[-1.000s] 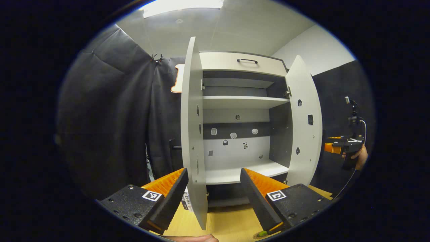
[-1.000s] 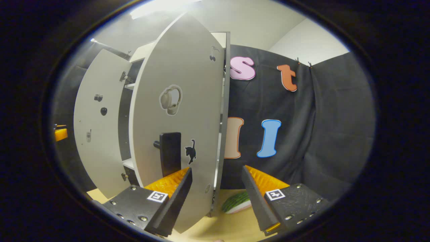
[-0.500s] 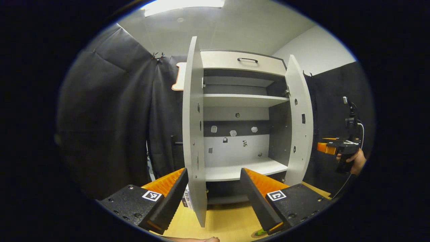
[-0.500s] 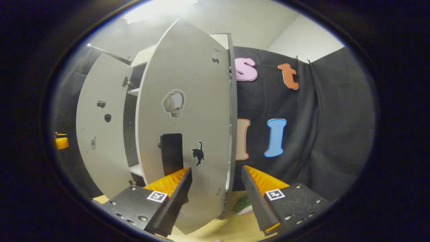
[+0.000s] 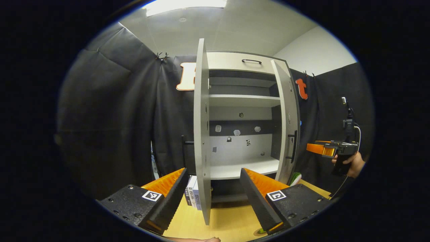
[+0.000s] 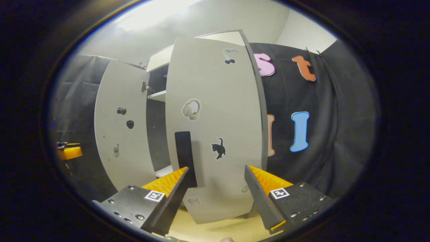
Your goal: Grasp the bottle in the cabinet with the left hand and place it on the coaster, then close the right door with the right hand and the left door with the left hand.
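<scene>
Two handheld grippers face a tall white wooden cabinet (image 5: 242, 101).
Both grippers' fingers spread wide, holding nothing: left gripper (image 5: 214, 193) before the edge-on left door (image 5: 202, 134), right gripper (image 6: 217, 190) near the right door (image 6: 215, 134).

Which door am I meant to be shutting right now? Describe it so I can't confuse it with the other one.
Find the pale cabinet against the black cloth. The right door is partly swung in, right gripper before it. Unlike the left door, it shows a black handle and cat sticker.
</scene>
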### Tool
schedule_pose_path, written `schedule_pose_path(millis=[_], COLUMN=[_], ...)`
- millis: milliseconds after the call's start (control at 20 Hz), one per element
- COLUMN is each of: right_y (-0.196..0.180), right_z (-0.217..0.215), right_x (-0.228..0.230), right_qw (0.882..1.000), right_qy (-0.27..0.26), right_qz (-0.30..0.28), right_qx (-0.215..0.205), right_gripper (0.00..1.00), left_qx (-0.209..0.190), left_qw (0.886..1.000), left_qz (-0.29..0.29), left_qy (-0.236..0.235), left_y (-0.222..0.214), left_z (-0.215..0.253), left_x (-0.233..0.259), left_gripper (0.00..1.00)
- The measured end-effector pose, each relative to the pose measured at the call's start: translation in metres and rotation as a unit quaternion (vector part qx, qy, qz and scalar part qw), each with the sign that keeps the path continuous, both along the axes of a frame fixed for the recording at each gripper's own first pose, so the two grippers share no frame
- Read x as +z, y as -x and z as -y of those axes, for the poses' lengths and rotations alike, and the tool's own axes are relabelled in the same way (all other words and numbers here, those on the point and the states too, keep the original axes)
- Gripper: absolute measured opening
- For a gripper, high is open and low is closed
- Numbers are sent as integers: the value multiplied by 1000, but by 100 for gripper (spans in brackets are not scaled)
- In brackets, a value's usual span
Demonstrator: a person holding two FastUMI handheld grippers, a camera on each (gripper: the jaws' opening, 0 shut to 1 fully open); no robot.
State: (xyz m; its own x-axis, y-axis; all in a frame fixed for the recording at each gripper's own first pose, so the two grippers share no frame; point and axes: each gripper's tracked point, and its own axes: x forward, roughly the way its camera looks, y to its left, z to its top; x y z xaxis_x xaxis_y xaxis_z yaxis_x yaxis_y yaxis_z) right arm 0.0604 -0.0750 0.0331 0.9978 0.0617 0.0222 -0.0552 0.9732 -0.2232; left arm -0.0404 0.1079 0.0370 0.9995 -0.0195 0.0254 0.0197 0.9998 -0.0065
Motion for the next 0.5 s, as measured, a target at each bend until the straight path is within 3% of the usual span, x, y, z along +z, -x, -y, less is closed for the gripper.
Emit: schedule_pose_path(millis=[200,250,300,500], right_y=[11,15,19,32], right_z=[-11,-15,-17,-17], right_x=[-8,-12,-15,-16], right_qw=[1000,999,999,999], right_qy=[19,19,19,19], right_qz=[-7,-10,-15,-13], right_qx=[16,25,30,27], right_gripper=[98,94,98,98], left_qx=[14,16,18,35], left_qw=[1000,1000,1000,999], left_qz=[-9,-11,-15,-27], left_qy=[1,5,10,19], left_y=[1,-1,-4,-22], left_z=[-17,-22,-25,-60], left_x=[-8,-9,-11,-21], left_gripper=[98,98,98,98])
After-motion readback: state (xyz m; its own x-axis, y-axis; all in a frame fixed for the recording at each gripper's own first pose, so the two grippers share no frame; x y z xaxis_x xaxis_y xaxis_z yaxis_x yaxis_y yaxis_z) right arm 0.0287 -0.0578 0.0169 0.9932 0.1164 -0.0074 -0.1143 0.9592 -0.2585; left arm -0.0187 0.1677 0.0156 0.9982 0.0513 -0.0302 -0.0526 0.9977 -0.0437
